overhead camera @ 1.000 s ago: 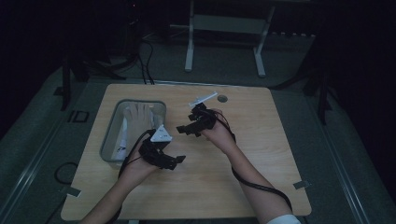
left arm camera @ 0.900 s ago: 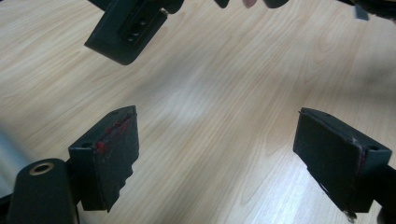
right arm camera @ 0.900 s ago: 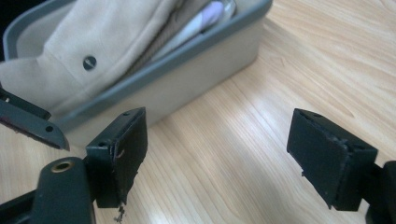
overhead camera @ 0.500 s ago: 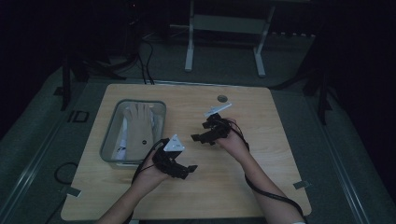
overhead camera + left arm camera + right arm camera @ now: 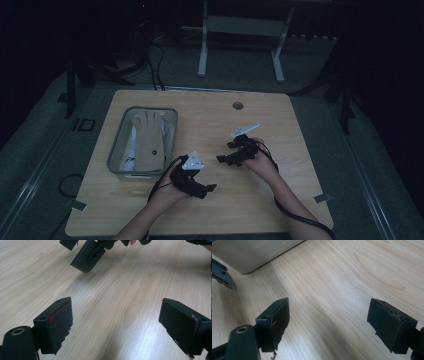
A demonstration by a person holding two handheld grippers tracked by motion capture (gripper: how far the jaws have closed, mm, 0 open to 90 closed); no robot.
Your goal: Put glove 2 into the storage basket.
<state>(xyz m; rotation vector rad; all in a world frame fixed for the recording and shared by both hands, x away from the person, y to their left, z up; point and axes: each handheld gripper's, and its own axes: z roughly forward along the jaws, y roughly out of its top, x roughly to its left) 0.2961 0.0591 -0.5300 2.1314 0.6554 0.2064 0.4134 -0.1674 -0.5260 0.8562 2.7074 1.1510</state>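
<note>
My left gripper (image 5: 206, 190) hovers low over the wooden table (image 5: 280, 200), near the front edge and just right of the tray. In the left gripper view my left gripper (image 5: 120, 325) has its jaws wide apart over bare wood, just opened a little further, with nothing between them. My right gripper (image 5: 223, 159) is at mid-table, pointing left toward the left one. In the right gripper view my right gripper (image 5: 332, 325) is open with only table between its pads.
A clear tray (image 5: 117, 142) at the left of the table holds a beige glove-like piece (image 5: 150, 137) and white items. Its corner (image 5: 249, 252) shows in the right gripper view. A round hole (image 5: 238, 106) lies near the table's far edge.
Both hands have drawn away from the tray, toward the near edge and to the right, and sunk lower. Neither gripper has picked anything up.
</note>
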